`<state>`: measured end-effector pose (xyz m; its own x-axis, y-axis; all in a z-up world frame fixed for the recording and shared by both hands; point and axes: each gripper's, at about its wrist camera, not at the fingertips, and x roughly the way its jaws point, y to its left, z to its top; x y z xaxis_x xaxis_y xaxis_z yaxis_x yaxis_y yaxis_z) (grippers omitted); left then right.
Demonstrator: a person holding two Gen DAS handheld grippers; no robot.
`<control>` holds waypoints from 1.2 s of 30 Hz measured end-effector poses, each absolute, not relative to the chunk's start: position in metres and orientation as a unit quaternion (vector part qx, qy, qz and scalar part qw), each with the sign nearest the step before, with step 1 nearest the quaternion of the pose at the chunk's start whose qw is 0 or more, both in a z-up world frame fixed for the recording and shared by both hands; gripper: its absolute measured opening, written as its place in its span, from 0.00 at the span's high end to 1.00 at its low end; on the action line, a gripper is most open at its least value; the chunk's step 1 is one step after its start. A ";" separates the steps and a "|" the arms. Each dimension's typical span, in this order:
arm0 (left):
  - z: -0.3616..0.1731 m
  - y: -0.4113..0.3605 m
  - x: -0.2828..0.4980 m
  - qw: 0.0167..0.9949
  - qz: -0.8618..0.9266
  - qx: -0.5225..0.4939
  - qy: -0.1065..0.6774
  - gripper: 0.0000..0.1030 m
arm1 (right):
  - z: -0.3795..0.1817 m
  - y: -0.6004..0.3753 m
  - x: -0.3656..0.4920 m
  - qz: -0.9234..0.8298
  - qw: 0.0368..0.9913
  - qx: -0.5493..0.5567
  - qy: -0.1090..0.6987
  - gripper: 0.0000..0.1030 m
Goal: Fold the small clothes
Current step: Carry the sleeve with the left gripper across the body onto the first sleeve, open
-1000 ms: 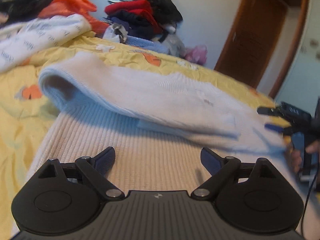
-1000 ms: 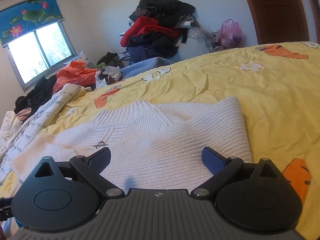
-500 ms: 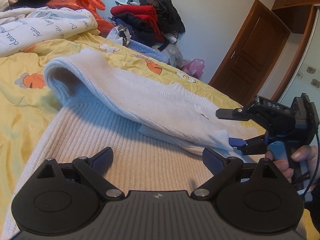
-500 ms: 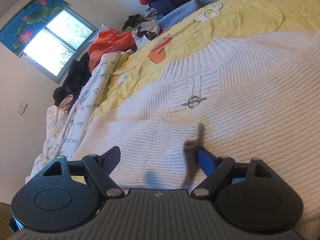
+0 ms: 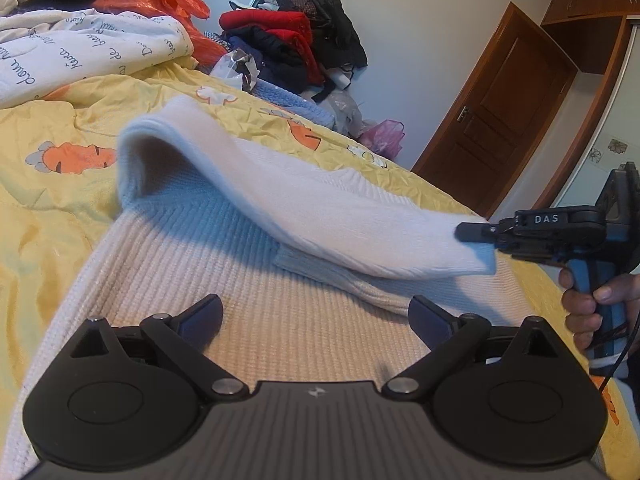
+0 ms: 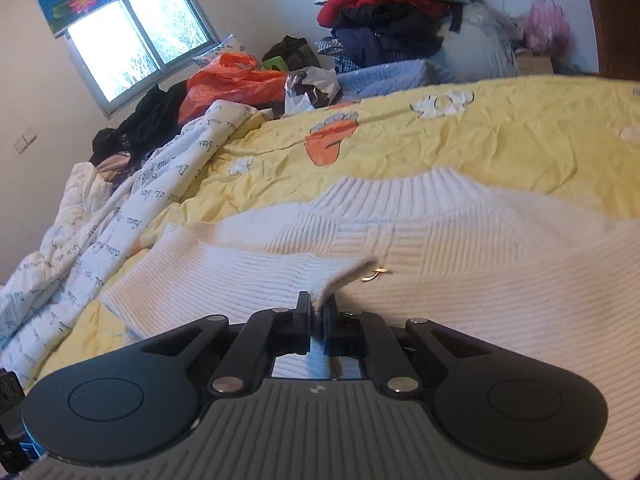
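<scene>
Knitted and soft, the sweater (image 5: pixel 256 312) on the bed (image 5: pixel 48 208) drapes limply, so the right gripper (image 6: pixel 317 314) pinches its sleeve cuff (image 6: pixel 340 276) while the left gripper (image 5: pixel 316 316) hovers, fingers spread.

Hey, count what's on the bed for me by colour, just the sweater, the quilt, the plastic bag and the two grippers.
White: 2, the sweater and the lettered quilt
Orange: 1, the plastic bag
Black: 2, the left gripper and the right gripper
Total: 5
</scene>
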<state>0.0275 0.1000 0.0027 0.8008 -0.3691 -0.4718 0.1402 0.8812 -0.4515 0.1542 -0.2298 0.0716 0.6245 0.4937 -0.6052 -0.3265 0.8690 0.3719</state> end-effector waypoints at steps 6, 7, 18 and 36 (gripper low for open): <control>0.003 0.099 0.027 0.927 -0.137 -0.201 0.284 0.02 | 0.076 -0.268 0.162 0.176 0.913 0.054 0.363 0.92; 0.003 0.099 0.027 0.927 -0.137 -0.201 0.284 0.02 | 0.072 -0.275 0.163 0.167 0.914 0.054 0.366 0.92; 0.004 0.095 0.028 0.930 -0.134 -0.187 0.287 0.01 | 0.030 -0.311 0.155 0.123 0.918 0.098 0.365 0.74; 0.025 0.034 0.187 0.937 -0.042 0.060 0.342 0.01 | 0.016 -0.262 0.139 0.125 0.948 0.044 0.291 0.32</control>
